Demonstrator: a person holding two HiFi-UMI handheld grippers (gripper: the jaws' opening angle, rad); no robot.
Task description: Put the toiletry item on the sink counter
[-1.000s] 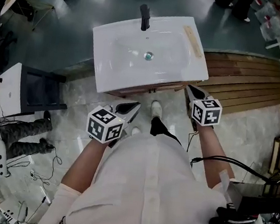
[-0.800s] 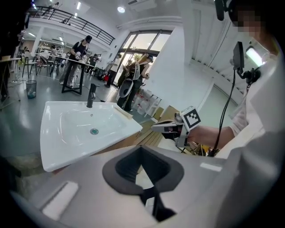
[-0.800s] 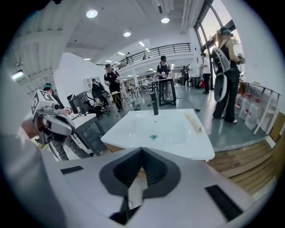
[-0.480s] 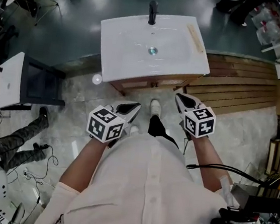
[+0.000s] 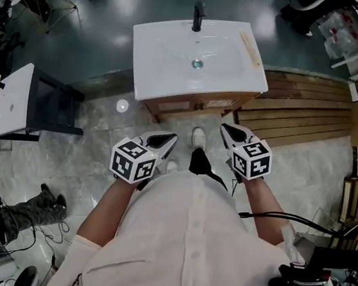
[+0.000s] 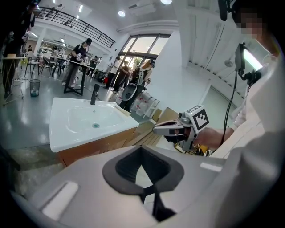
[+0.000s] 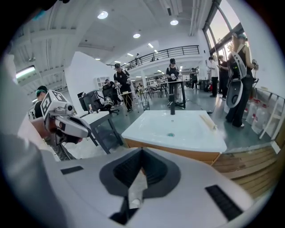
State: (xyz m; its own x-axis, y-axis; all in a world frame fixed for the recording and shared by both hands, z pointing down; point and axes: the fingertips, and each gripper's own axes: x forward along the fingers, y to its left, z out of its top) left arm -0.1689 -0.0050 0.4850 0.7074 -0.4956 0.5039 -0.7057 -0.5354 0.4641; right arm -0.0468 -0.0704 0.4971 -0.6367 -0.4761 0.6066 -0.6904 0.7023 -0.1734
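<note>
Two grippers are held low in front of a person in a white shirt. The left gripper (image 5: 168, 137) is kept at about 7 o'clock from the sink (image 5: 168, 73), and the right gripper (image 5: 227, 129) at about 5 o'clock from it. Both are well apart from the sink. In the left gripper view its jaws are seen pressed together, with nothing held between them. The same is seen in the right gripper view: jaws closed tight, nothing in them.

The sink is seen at 12 o'clock from the person. A black tap (image 5: 198, 16) is fixed at its 12 o'clock edge, and a drain (image 5: 197, 64) is seen near its middle. A thin tan stick (image 5: 250, 49) is laid flat on the sink's rim at the 3 o'clock side, running along that edge. It is touched by neither gripper.

Brown planks (image 5: 306, 109) are spread on the floor at 3 o'clock from the sink. A small table (image 5: 9, 102) is placed at 9 o'clock from the grippers. A white shoe (image 5: 198, 137) is seen between the two grippers.
</note>
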